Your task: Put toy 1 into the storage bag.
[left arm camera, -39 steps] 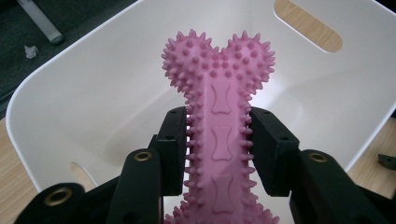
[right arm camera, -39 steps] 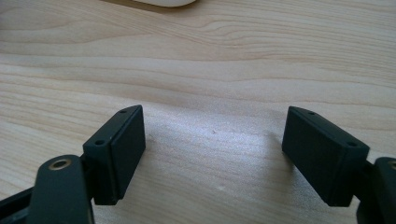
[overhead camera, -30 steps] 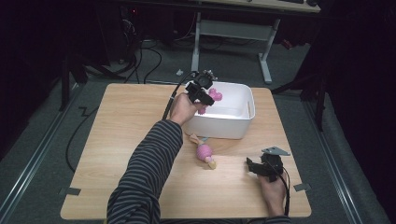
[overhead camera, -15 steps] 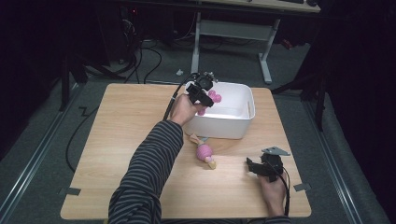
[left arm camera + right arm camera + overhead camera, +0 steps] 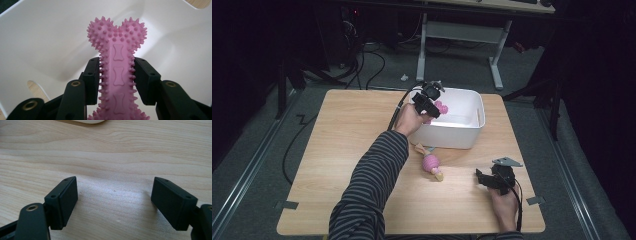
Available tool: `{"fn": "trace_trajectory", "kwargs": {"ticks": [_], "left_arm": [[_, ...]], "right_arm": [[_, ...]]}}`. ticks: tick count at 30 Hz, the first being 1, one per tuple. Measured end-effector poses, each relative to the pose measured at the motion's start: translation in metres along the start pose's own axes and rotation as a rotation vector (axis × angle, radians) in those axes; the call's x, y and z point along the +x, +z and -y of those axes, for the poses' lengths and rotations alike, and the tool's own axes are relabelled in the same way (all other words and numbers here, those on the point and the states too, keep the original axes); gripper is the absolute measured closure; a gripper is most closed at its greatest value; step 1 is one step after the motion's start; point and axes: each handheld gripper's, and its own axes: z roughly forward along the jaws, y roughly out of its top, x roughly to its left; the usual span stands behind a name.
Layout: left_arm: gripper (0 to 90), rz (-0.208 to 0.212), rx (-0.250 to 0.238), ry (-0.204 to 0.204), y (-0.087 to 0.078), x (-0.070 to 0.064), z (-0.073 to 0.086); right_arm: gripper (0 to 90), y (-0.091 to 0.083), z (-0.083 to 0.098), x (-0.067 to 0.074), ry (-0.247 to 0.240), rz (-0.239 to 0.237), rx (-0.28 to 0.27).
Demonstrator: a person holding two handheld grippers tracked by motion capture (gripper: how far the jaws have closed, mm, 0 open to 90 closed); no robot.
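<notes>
So the left gripper (image 5: 432, 100) was clamped on the shaft of a spiky pink bone toy (image 5: 117, 62), jaws squeezing it from both sides with the knobby end sticking out past the tips, hanging over the inside of the white tub (image 5: 469, 131). The right gripper (image 5: 113, 202) sat low over the bare wooden table (image 5: 347, 130) with jaws spread wide, holding nothing, well apart from the toy.

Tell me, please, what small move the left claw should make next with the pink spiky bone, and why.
Probably it should open its jaws and let go. The left claw grips the pink spiky bone by its shaft, and the white tub lies directly behind the toy, so the bone would likely drop inside. In the high view the left claw hangs at the tub's near left rim.
</notes>
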Motion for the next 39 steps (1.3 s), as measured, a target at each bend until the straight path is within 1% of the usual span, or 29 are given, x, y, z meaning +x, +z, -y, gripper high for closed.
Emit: {"fn": "trace_trajectory", "kwargs": {"ticks": [5,8,11,12,13,15,18,20,22,29,32,37,39], "left_arm": [[57.9,0.003,0.006,-0.003,0.001,0.0,0.0],[57.5,-0.007,0.018,-0.005,0.002,0.0,0.0],[56.4,-0.002,0.029,-0.01,0.004,0.0,0.002],[56.1,-0.006,0.029,-0.005,0.003,0.0,0.002],[54.9,0.0,0.031,-0.01,0.003,-0.001,0.002],[51.7,-0.005,0.04,-0.01,0.002,0.0,0.002],[49.0,-0.006,0.032,-0.021,0.001,0.002,0.004],[46.7,-0.001,0.019,-0.026,-0.002,0.003,0.006],[44.0,-0.002,0.005,-0.023,-0.008,0.003,0.007],[40.1,0.018,-0.08,-0.02,-0.033,0.004,0.01],[39.6,0.017,-0.102,-0.015,-0.041,0.005,0.014],[39.7,0.015,-0.14,-0.021,-0.052,0.007,0.023],[39.8,0.013,-0.147,-0.022,-0.055,0.008,0.027]], "right_arm": [[21.5,0.0,0.0,0.0,0.0,0.0,0.0],[21.4,0.0,0.0,0.0,0.002,0.001,0.0],[21.4,0.0,0.0,0.0,0.002,0.0,0.001],[21.4,0.0,0.0,0.0,0.002,0.0,0.0],[21.4,0.0,0.0,0.0,0.002,0.0,0.001],[21.4,0.0,0.0,0.0,-0.001,-0.001,0.0],[21.3,0.0,0.0,0.0,-0.002,-0.002,-0.001],[21.3,0.0,0.0,0.0,-0.002,-0.002,-0.001],[21.3,0.0,0.0,0.0,-0.002,-0.003,0.0],[21.3,0.0,0.0,0.0,-0.002,-0.003,-0.002],[21.3,0.0,0.0,0.0,-0.001,-0.002,-0.002],[21.3,0.0,0.0,0.0,-0.001,-0.002,-0.002],[21.3,0.0,0.0,0.0,-0.001,-0.003,-0.002]]}}
